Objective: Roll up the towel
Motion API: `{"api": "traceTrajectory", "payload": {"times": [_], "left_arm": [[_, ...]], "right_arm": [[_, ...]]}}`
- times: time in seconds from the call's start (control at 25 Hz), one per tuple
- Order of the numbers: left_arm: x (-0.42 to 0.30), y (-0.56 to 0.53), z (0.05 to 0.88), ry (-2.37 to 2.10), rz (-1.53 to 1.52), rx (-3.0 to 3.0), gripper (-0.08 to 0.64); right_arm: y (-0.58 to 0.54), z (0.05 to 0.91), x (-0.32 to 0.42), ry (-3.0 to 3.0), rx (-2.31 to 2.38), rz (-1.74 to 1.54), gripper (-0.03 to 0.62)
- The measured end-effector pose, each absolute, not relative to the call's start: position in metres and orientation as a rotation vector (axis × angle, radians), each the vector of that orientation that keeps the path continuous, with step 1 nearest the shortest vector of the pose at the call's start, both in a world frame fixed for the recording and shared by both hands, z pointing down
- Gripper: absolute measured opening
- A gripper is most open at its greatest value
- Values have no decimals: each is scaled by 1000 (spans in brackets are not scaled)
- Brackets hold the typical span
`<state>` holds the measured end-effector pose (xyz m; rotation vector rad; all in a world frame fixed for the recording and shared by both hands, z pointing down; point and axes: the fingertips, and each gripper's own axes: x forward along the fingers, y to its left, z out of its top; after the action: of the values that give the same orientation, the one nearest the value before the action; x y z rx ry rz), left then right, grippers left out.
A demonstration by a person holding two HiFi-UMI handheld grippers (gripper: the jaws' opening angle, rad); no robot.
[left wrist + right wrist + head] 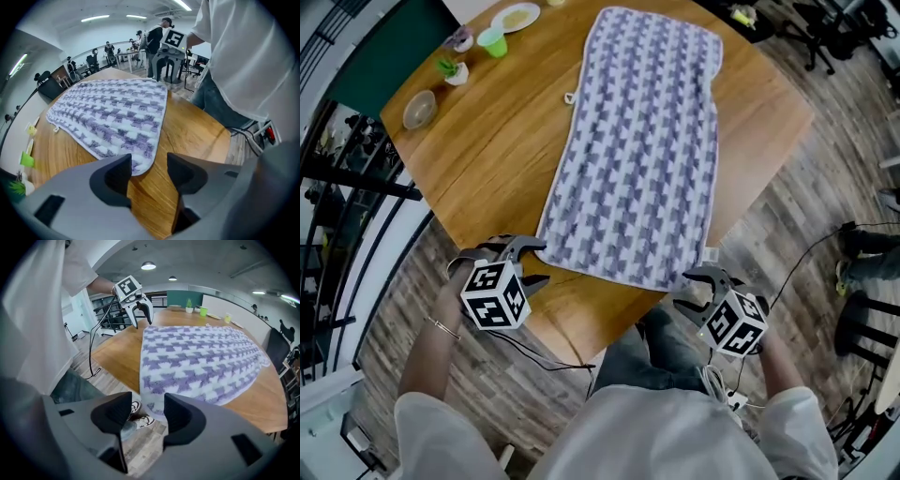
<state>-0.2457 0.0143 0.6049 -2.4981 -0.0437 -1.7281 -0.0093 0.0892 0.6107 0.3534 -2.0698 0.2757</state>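
Observation:
A purple-and-white patterned towel (637, 141) lies flat and spread out on the round wooden table (487, 169), its short near edge at the table's front. My left gripper (534, 262) hovers at the towel's near-left corner (136, 161), jaws open, with the corner just ahead of them and nothing between the pads. My right gripper (686, 291) is at the near-right corner (152, 401), over the table's edge, and is also open and empty. Between its jaws I see the towel's hem and the floor below.
At the table's far left stand a bowl (419, 109), a small potted plant (452, 69), a green cup (493, 42) and a plate (516, 17). A cable (534, 354) trails over the wooden floor. Office chairs (825, 28) stand beyond the table.

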Motion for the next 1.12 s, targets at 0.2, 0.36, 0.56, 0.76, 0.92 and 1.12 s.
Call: {"api": "traceTrajectory", "payload": {"times": [0.2,0.36,0.56,0.76,0.92,1.12], "left_arm": [[-245,13,617,-152,-1787,-2432,224],[-245,10,625,-193,-1815,-2385,192],[-246,11,629,-209,-1830,-2376,181],[-245,7,629,-174,-1819,-2412,126],[-245,5,628,-172,-1819,-2429,113],[-243,2,624,-123,-1797,-2475,63]], "right_arm": [[90,617,-8,-2029,290,211,212],[90,625,-4,-1997,243,144,202],[87,630,-2,-1980,233,108,166],[80,630,0,-1975,252,74,116],[76,629,1,-1969,264,66,44],[75,623,3,-1984,260,153,20]]}}
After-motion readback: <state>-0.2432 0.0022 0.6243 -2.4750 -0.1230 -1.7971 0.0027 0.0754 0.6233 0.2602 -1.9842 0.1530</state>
